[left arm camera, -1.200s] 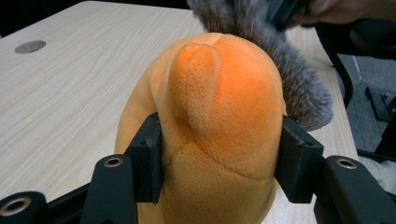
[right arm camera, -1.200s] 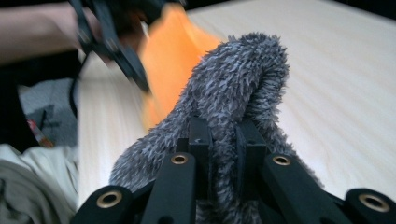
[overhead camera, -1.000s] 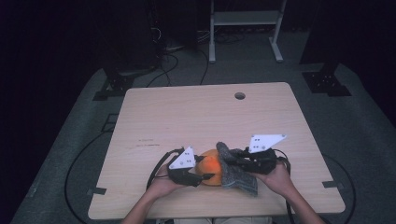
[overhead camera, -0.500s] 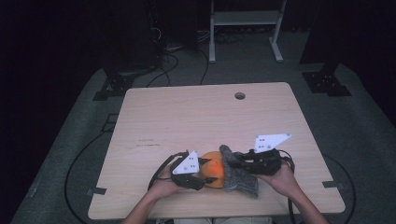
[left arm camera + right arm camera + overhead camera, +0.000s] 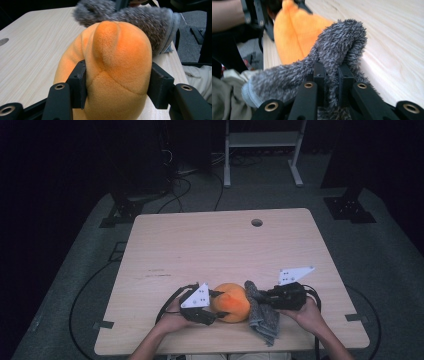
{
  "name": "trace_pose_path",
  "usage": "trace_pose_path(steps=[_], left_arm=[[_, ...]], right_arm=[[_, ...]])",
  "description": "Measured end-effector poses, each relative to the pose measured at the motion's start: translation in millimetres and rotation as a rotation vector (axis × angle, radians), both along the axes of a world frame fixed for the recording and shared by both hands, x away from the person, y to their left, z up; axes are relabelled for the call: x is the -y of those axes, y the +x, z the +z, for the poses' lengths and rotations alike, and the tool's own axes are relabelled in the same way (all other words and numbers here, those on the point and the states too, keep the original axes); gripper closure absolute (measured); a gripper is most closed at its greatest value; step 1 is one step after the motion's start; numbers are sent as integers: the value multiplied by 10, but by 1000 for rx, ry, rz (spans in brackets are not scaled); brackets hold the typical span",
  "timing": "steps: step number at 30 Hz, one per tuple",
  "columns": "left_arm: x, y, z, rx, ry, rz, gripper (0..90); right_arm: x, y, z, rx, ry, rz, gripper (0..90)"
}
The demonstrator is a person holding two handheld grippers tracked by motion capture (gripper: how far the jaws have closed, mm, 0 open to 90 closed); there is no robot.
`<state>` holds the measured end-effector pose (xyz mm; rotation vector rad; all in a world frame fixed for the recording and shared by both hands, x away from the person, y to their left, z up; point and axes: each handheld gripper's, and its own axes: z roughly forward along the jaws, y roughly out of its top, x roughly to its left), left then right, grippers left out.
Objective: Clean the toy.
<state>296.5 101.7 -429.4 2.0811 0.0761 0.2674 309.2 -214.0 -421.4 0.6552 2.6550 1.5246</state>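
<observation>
An orange plush toy (image 5: 231, 302) lies near the front edge of the wooden table (image 5: 215, 245). My left gripper (image 5: 214, 304) is shut on the orange plush (image 5: 117, 70), its two black jaws pressing into both sides. A grey fuzzy sock (image 5: 260, 312) lies against the plush's right side. My right gripper (image 5: 262, 296) is shut on a raised fold of the grey sock (image 5: 337, 67), with the jaws nearly together. The orange plush (image 5: 294, 30) sits just behind that fold in the right gripper view.
A small round hole (image 5: 257, 222) sits near the table's far edge. Black cables (image 5: 165, 302) trail from the grippers over the front edge. A white metal frame (image 5: 260, 140) and dark stands rise from the floor beyond the table.
Both grippers have shifted slightly rightward with the plush and the sock. The sock now hangs lower toward the front edge.
</observation>
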Motion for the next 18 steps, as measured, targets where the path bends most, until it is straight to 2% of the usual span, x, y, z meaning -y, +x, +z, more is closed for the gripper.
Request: trace_pose_path(steps=[2,5,8,10,13,15,16,17,18], left_arm=[[-9,16,5,-5,-5,6,418],[-5,48,-2,-30,-34,21,418],[-18,78,-1,-58,-51,36,419],[-64,109,-4,-82,-65,51,419],[-124,169,-26,-130,-95,83,419],[-132,201,-24,-153,-112,106,416],[-125,209,-20,-158,-114,111,416],[-115,213,-16,-157,-112,115,416],[-104,212,-14,-155,-111,118,416]], right_arm=[[32,-38,37,9,9,-1,800],[18,-104,186,59,77,24,800],[-63,-119,272,96,87,35,800],[-105,-91,225,97,59,25,800],[-81,-65,60,64,44,-3,800],[-51,-90,-52,82,-56,-44,799],[-39,-106,-93,83,-83,-46,798],[-19,-122,-111,77,-85,-46,798],[0,-142,-100,77,-67,-53,798]])
